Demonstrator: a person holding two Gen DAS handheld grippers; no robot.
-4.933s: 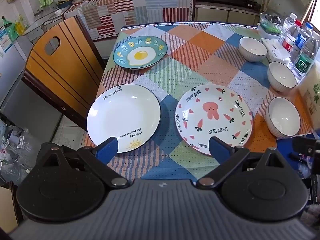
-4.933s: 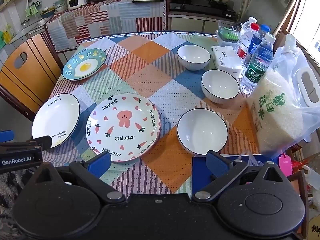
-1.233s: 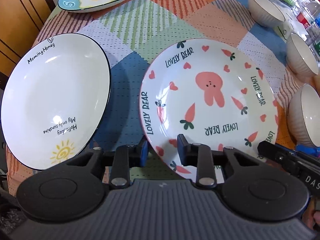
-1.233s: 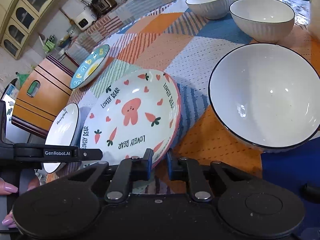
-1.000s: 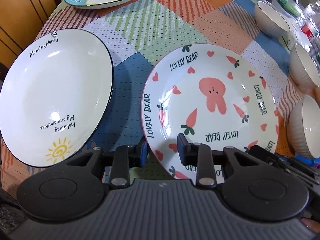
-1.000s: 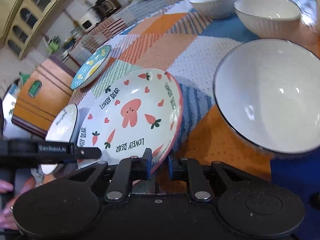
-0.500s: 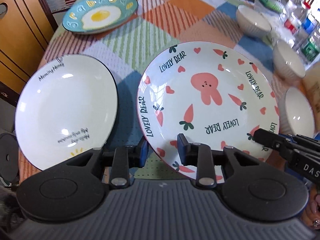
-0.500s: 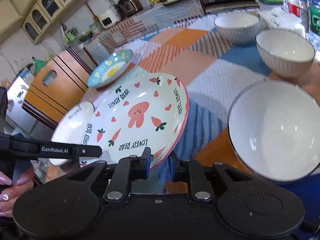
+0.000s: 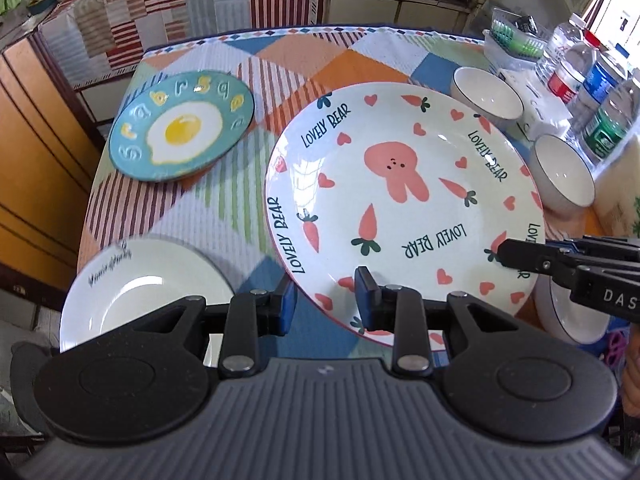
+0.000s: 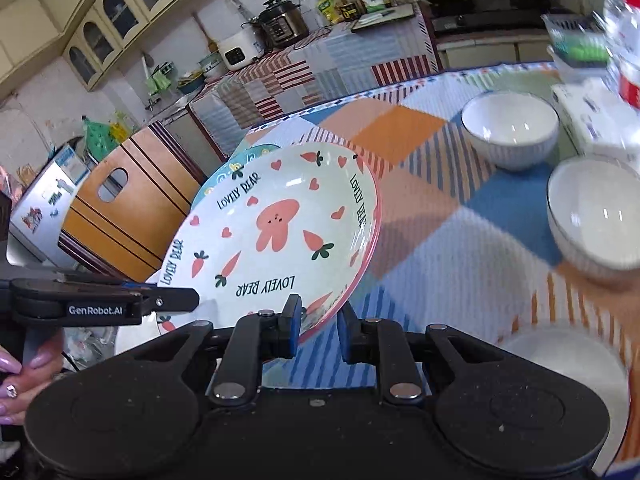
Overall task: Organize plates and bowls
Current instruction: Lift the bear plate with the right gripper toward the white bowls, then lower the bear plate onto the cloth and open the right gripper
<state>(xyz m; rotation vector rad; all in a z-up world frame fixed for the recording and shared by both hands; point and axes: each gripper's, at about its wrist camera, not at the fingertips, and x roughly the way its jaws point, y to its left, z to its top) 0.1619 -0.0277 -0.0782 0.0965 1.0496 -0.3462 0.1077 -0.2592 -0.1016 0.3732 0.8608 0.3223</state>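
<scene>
Rabbit plate [image 9: 404, 200], marked "LOVELY BEAR" with carrots and hearts, is off the bench [image 9: 352, 60] and held in the air, tilted, above the patchwork cloth. Left hand-held gripper [image 9: 326, 300] is clamped on the plate's near rim: one blue pad lies on the upper face, the other sits under the edge, jaws narrow. Right hand-held gripper [image 10: 316, 322] is likewise narrowed onto the rim at the plate's other near side, the pink edge passing between its pads. Each tool is visible in the opposite wrist view as a black bar reaching to the plate's edge.

White plate [image 9: 148, 292] with a black rim and a small line of text lies on the bench at the near left, partly hidden behind the left tool. Teal plate [image 9: 182, 126] with a fried-egg design lies flat further back on the left; in the right wrist view it is mostly hidden behind the raised plate. Three white bowls stand upright on the right side: far bowl [image 9: 486, 100], middle bowl [image 9: 562, 174], and near bowl [image 9: 576, 322], the last largely covered by the plate and the right tool. Water bottles [image 9: 600, 92] stand at the far right edge beside a white box. A person's fingers [image 10: 24, 376] with painted nails grip the left tool's handle.
</scene>
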